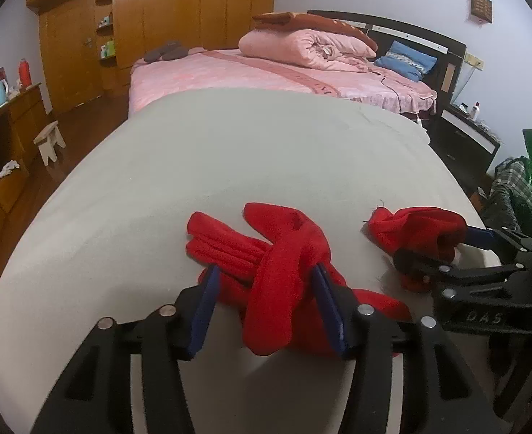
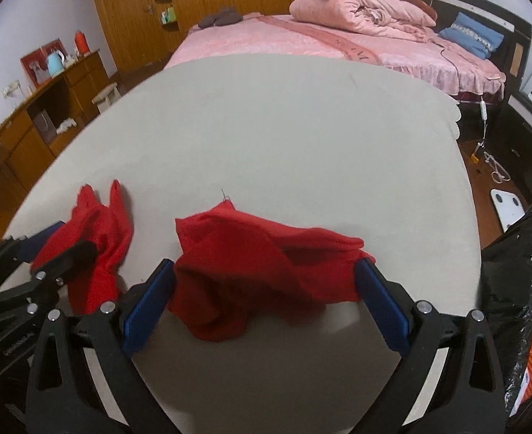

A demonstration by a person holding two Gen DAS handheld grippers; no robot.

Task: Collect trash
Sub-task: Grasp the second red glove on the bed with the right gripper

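- Counter (image 1: 229, 152), grey-white cloth on top, w/ pink bed (image 1: 266, 72) behind it.
- Black bag (image 2: 511, 271) at right edge of counter.
- Red glove (image 1: 284, 264) lies on counter, near edge, between pads of left tongs (image 1: 266, 303); tongs released, not pressing.
- Second red glove (image 2: 266, 271) just beside it, spans btw. pads of right tongs (image 2: 266, 300); cannot tell if clenched.

Two red gloves (image 1: 276, 249) (image 2: 266, 271); two tools (image 1: 266, 307) (image 2: 266, 303).
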